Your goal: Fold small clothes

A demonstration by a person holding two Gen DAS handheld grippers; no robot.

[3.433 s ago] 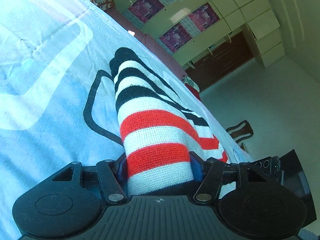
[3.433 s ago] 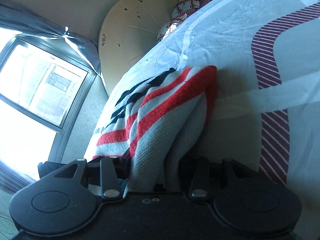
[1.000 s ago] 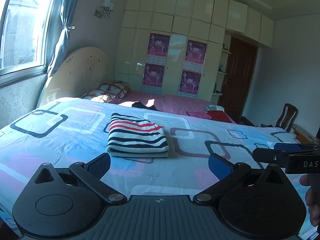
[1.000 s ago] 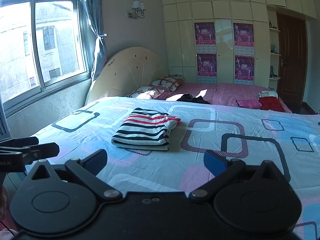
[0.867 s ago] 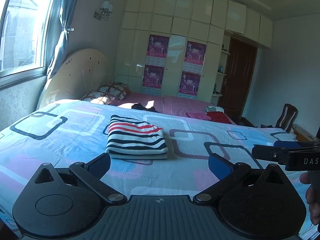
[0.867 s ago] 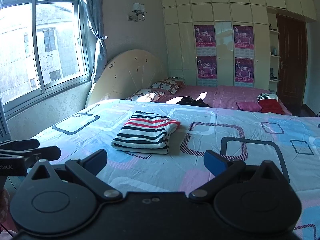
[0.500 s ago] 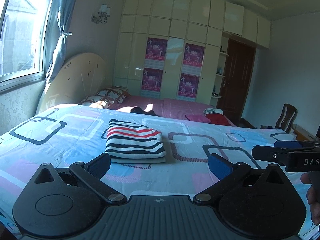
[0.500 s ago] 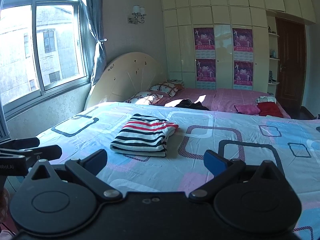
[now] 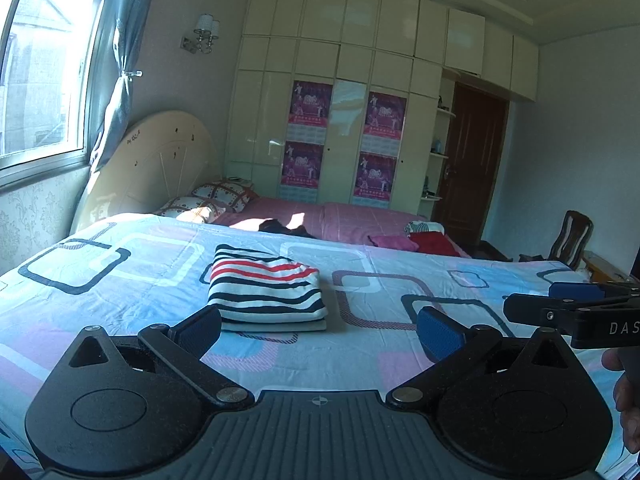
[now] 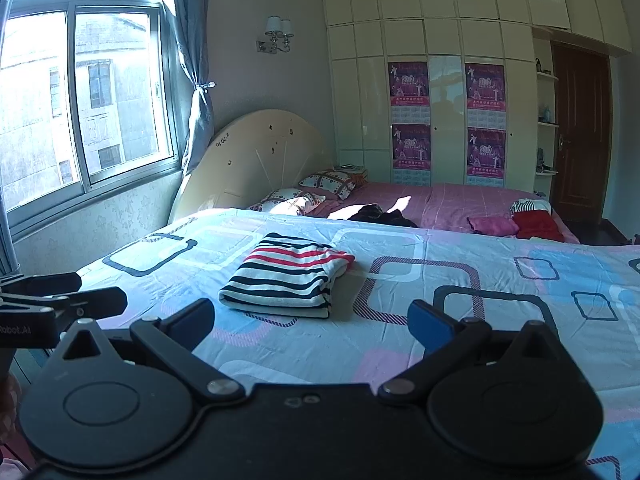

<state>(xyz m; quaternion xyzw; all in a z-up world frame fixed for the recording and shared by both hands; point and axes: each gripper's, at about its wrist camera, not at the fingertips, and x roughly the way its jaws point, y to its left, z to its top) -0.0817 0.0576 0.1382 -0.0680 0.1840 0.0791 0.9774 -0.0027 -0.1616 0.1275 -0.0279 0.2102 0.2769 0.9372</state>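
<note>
A folded striped sweater [image 9: 266, 292], black, white and red, lies flat on the patterned bedsheet [image 9: 120, 280]; it also shows in the right wrist view [image 10: 286, 280]. My left gripper [image 9: 318, 326] is open and empty, held back from the bed, well short of the sweater. My right gripper [image 10: 312, 320] is open and empty too, likewise pulled back. The right gripper also shows at the right edge of the left wrist view [image 9: 576, 308], and the left gripper at the left edge of the right wrist view [image 10: 60, 300].
A second bed with a pink cover [image 10: 440, 200] stands behind, with pillows [image 10: 320, 188], dark clothes [image 10: 380, 214] and red and pink folded items [image 10: 520, 224]. A wardrobe wall [image 9: 340, 120], a door [image 9: 472, 168], a chair [image 9: 572, 236] and a window [image 10: 80, 100] surround the beds.
Both grippers let go of the sweater, opened and drew back from the bed. The folded sweater stays on the sheet. In the last second the views rose slightly.
</note>
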